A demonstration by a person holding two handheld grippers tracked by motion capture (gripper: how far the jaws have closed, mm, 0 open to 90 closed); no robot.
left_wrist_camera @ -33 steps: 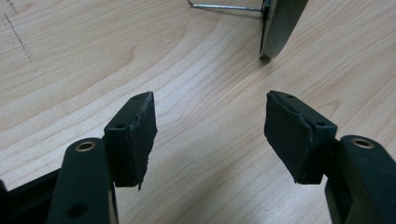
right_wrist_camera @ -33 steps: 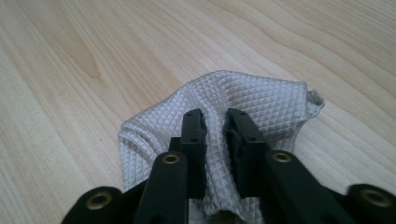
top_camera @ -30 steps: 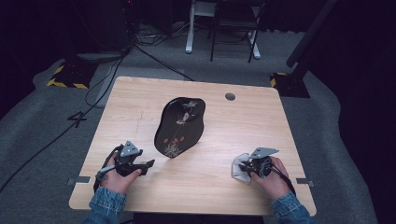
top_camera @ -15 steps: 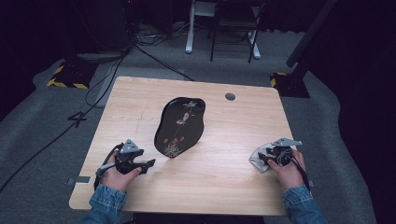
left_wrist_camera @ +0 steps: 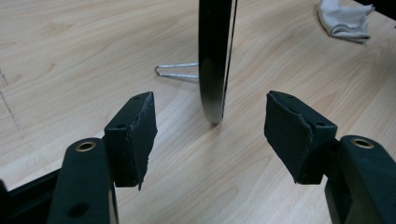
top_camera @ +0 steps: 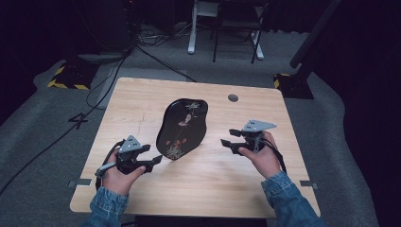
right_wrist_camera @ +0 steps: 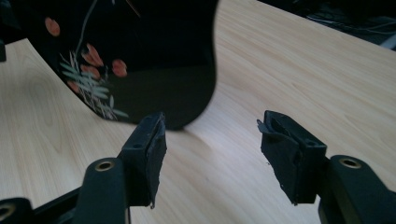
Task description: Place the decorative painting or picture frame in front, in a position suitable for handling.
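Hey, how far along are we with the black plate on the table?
Done: the plate stands upright on its wire stand, and the cloth lies loose on the table. In hand: nothing. The left gripper is open, facing the plate's edge, and the right gripper has just been opening its jaws, empty, facing the painted side. Left: probably gripping the plate, which neither touches yet.

Your sleeves are blue denim, cuffed at both wrists. Each black gripper, left (top_camera: 153,161) and right (top_camera: 228,138), carries a grey three-cornered plate on top. Dark cables trail from both. Brass-ringed screw holes sit behind the worn, ragged-edged black pads (left_wrist_camera: 140,135).
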